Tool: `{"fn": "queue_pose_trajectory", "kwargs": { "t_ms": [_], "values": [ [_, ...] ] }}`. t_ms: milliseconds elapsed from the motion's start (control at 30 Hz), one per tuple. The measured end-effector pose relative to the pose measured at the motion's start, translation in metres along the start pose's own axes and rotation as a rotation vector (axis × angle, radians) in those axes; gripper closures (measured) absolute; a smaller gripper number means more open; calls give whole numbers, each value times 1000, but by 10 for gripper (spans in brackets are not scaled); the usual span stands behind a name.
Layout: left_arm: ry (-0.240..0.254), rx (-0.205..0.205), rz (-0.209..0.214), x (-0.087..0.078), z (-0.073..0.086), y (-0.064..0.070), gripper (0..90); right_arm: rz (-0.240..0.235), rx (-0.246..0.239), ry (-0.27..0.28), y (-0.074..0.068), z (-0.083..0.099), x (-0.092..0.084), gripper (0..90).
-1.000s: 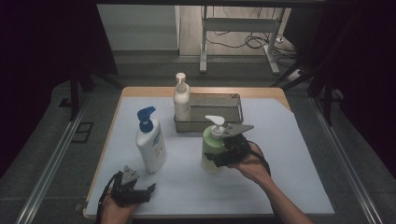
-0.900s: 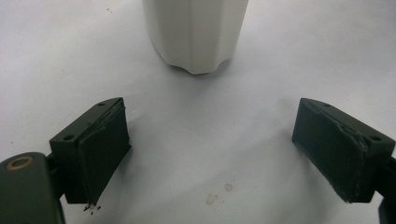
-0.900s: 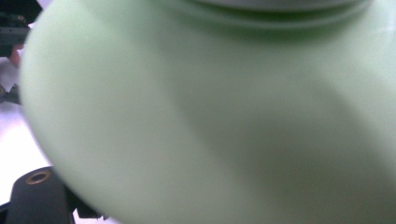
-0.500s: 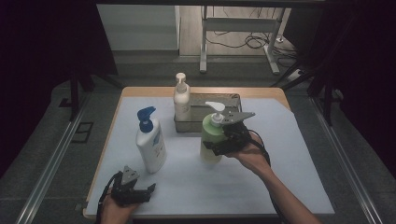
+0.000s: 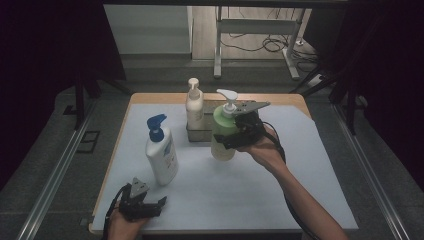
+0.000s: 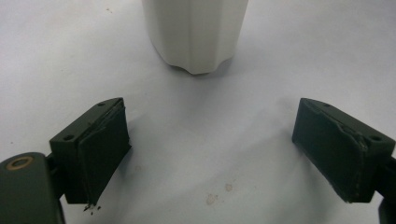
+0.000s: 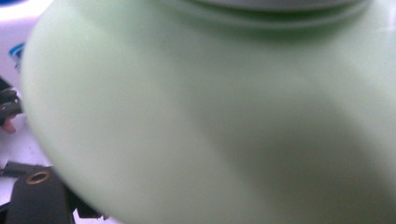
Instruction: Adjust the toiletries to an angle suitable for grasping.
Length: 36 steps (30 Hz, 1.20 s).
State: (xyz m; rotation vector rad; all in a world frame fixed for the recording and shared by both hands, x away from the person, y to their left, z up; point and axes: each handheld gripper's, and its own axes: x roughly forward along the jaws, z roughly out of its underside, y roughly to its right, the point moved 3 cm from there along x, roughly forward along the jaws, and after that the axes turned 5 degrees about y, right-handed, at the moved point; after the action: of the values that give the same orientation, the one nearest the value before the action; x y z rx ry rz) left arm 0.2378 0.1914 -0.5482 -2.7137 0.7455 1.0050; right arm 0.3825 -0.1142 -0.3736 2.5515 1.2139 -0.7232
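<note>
High view: right tool (image 5: pixel 235 137) clamps smooth rounded green pump bottle (image 5: pixel 223 135); left tool (image 5: pixel 150 205) jaws apart.

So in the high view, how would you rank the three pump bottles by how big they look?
1. White bottle with blue pump, largest.
2. Pale green bottle with white pump, gripped and off the table in the right gripper, so nearness to the camera may inflate it; a close second.
3. Cream bottle with cream pump, smallest, also farthest away.
</note>
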Motion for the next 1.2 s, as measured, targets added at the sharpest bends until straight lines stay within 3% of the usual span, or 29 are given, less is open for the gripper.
{"fn": "queue_pose_trajectory", "kwargs": {
  "t_ms": [533,1200],
  "values": [
    [-1,1,0,0,0,0,105,98,32,22,27,-31,15,125],
    [-4,1,1,0,0,0,105,215,79,38,59,-43,46,126]
  ]
}}
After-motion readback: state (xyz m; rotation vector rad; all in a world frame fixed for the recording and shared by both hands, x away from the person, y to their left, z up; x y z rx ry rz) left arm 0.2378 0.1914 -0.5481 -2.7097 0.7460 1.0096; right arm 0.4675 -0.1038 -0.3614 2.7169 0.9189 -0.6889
